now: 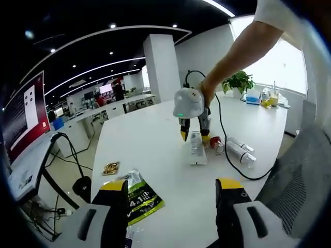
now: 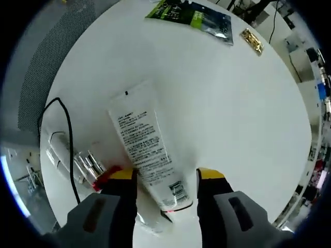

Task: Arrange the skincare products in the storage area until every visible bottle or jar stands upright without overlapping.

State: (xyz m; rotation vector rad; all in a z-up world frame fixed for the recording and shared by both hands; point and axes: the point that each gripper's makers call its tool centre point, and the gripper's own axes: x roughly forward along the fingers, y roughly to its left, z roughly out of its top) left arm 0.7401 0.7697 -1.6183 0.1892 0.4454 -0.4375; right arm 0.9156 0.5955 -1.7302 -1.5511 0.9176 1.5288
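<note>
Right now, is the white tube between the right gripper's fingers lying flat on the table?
No. In the left gripper view the white tube stands upright on the white table, with the right gripper coming down around its top.

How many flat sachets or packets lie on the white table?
2: a green-and-black printed foil packet beside the left hand-held gripper, and a small gold packet just beyond it. Others may be hidden.
</note>
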